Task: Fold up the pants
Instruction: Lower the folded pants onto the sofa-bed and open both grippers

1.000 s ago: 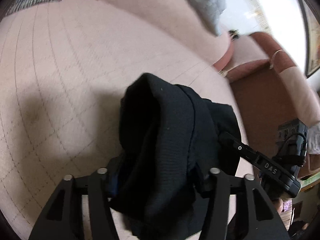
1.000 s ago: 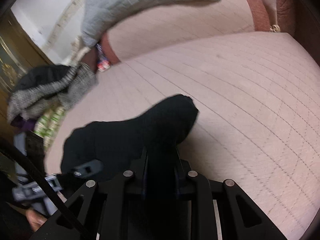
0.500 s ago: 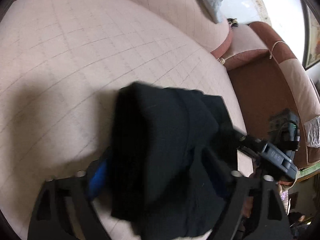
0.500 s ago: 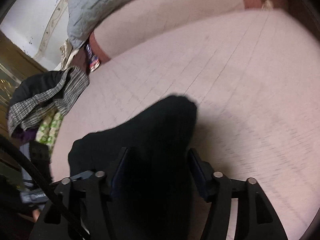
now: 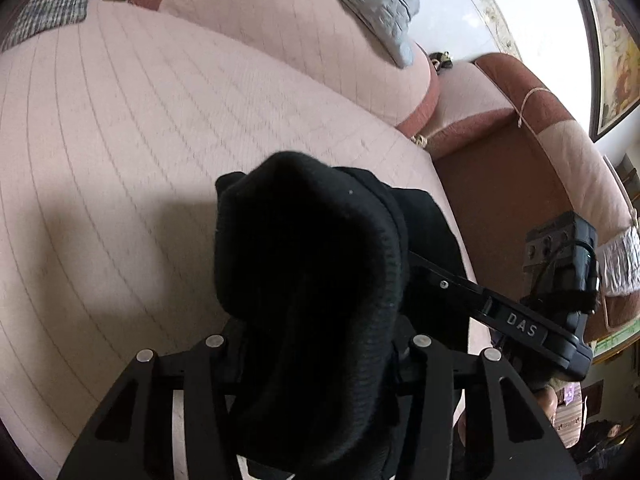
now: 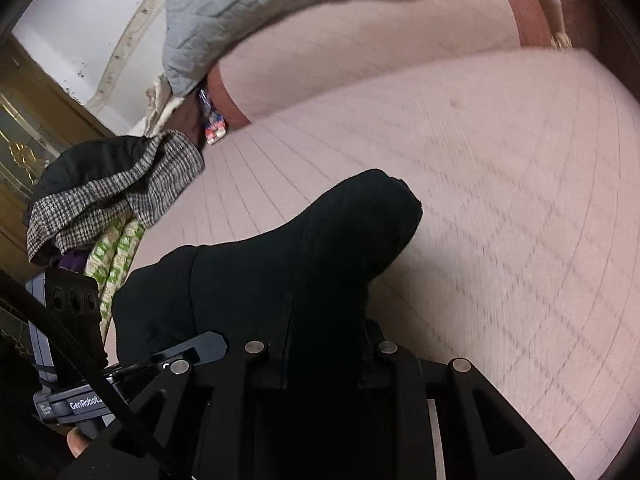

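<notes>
The black pants hang bunched between both grippers, just above the pink quilted sofa seat. My left gripper is shut on a thick fold of the pants, which hides its fingertips. My right gripper is shut on another fold of the pants. The right gripper also shows in the left wrist view, gripping the cloth's right side. The left gripper shows at the lower left of the right wrist view.
A grey quilted blanket lies over the sofa back. A pile of checked and dark clothes sits at the seat's left end. A brown and pink armrest borders the right side.
Both grippers opened wider half a second ago and have closed again on the pants. The pants bundle has shifted slightly over the seat.
</notes>
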Demonstrator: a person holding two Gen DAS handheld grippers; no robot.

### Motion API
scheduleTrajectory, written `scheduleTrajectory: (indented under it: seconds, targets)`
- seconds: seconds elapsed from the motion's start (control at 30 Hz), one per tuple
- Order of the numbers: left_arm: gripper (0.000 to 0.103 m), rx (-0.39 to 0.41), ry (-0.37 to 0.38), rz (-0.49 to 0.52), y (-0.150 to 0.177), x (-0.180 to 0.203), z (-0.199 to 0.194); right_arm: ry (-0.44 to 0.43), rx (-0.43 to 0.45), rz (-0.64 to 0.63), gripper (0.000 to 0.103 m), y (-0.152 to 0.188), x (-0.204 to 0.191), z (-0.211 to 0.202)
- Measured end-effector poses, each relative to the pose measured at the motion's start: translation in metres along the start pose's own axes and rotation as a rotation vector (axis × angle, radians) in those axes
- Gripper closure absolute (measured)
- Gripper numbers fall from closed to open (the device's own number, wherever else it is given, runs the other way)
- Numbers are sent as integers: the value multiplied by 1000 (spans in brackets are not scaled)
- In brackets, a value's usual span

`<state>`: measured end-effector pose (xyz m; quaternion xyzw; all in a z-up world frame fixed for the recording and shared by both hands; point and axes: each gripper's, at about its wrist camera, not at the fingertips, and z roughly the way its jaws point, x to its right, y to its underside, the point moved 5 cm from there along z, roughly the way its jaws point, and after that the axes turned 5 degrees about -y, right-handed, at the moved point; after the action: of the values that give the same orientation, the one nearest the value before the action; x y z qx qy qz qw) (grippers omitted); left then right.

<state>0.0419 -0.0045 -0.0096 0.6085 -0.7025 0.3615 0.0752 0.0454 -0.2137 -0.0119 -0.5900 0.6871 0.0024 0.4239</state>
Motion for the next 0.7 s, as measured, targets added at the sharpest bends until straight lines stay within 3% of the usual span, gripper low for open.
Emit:
scheduleTrajectory:
  seconds: [0.27,0.4,0.5,0.57,0.7]
  targets:
    - [54,-12,-49,12,-61,-5,36,123,24,-64,80,-54,-6,27]
    - [42,-50,-148,11,-76,-22,67,212,9,-70,77,-73,12,54]
    - [40,-86,-120,-39,-69,-37,71,398,-34,-113,58,-72,41,76]
    - [40,-89,-83,-46,-61,-41,58,455,-15,-151,41,-71,46,74]
    - [40,-40,-96,-32,-56,-48,24,493,69,-170,37,-70,43,47]
